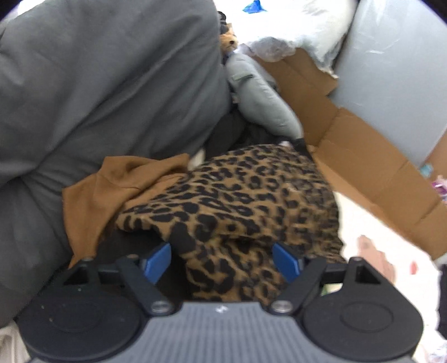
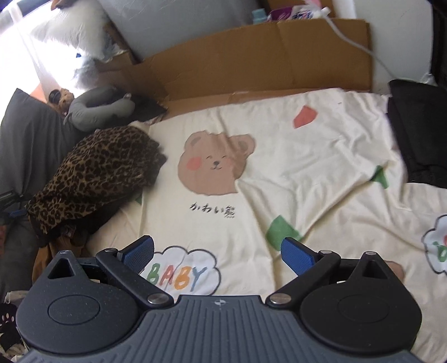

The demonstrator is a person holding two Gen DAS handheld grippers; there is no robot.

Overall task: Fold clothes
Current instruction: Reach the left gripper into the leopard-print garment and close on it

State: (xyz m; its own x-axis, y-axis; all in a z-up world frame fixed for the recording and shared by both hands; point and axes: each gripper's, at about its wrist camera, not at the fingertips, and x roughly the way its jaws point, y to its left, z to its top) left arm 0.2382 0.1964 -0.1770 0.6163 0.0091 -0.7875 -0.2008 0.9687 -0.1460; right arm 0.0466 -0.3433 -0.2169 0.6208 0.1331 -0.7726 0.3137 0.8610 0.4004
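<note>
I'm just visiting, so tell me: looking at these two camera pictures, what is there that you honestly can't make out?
- Leopard-print garment: what kind it is; bunched in both views.
- Brown cloth, left wrist view: mostly buried under the leopard print.
- Left gripper: fabric lies between its open fingers; contact is unclear.
- Black item, right wrist view: cut off by the edge.
- Bottles behind the cardboard: too blurred to read.

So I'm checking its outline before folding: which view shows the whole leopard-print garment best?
The right wrist view: the leopard-print garment shows whole, heaped at the bedsheet's edge. The left wrist view shows it close, its near part cut off behind the hand-held gripper.
</note>
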